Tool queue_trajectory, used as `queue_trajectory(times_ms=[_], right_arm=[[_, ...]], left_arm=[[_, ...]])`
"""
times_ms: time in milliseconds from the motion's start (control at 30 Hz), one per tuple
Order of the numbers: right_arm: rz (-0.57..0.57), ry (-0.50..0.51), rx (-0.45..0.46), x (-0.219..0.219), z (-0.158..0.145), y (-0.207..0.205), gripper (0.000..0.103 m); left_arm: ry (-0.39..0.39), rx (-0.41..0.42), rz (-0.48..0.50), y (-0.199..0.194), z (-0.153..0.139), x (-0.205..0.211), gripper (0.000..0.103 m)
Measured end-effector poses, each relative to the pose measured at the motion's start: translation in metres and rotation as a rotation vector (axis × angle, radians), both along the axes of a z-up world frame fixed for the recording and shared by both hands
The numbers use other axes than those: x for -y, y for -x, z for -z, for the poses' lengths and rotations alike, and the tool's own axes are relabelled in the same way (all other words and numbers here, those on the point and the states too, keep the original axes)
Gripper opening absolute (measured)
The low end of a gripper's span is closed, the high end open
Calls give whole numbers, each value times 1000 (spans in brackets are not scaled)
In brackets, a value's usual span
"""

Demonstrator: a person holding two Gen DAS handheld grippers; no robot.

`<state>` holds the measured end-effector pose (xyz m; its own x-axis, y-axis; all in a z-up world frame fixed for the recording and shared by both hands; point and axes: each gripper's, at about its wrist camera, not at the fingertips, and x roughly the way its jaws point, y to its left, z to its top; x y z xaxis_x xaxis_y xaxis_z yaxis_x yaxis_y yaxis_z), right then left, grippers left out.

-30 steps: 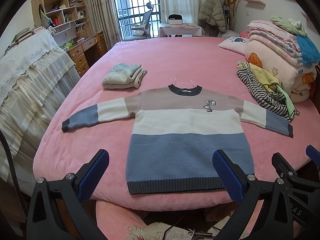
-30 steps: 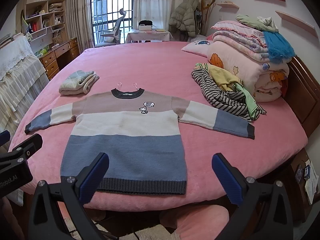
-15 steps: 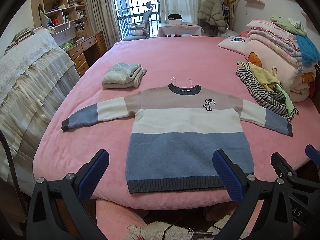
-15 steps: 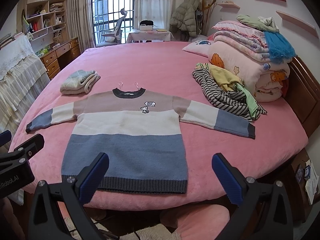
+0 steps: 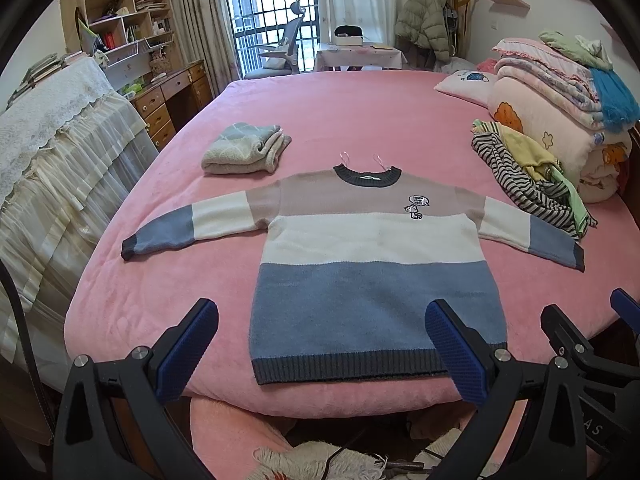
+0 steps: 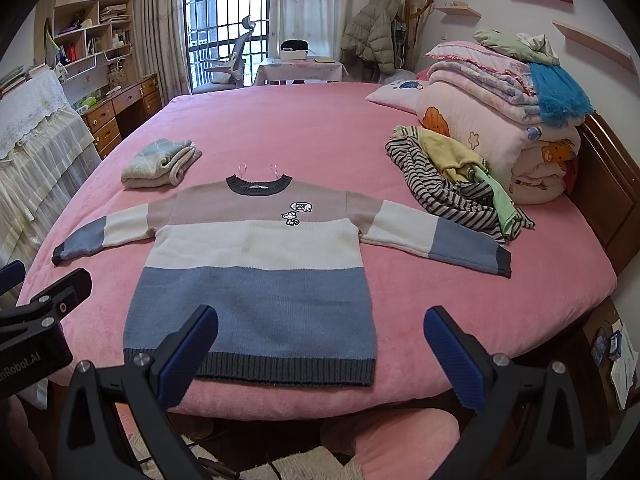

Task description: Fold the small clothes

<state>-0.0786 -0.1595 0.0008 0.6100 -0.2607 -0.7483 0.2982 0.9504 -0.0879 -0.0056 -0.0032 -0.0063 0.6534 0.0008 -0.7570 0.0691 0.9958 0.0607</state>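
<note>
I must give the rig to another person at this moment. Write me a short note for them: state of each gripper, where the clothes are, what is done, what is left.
Left gripper: open, holds nothing, hovers before the near edge of the pink bed.
Right gripper: open, holds nothing, hovers at the same edge.
Striped knit sweater in beige, white and blue: lies flat, face up, both sleeves spread out, hem toward you. No fold made yet.
Done: one grey-green folded garment sits beyond the sweater's sleeve on the left.
Left: fold this sweater, then the loose pile of striped and yellow clothes near the stacked blankets.
</note>
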Motion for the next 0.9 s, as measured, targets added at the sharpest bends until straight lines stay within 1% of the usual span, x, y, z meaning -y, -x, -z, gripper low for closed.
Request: queue_trajectory(times_ms=[767,833,900], right_arm=[[-7,-22,-18,3,4,-7,103],[-3,-33,-21,6,6,-8,103],[7,-45,-21,14,7,-11,103]], left_arm=[[-4,-33,2,-8,5,0,103],[-9,-32,6,-10,5,2,103],[-19,-14,7,-14,2,4,103]])
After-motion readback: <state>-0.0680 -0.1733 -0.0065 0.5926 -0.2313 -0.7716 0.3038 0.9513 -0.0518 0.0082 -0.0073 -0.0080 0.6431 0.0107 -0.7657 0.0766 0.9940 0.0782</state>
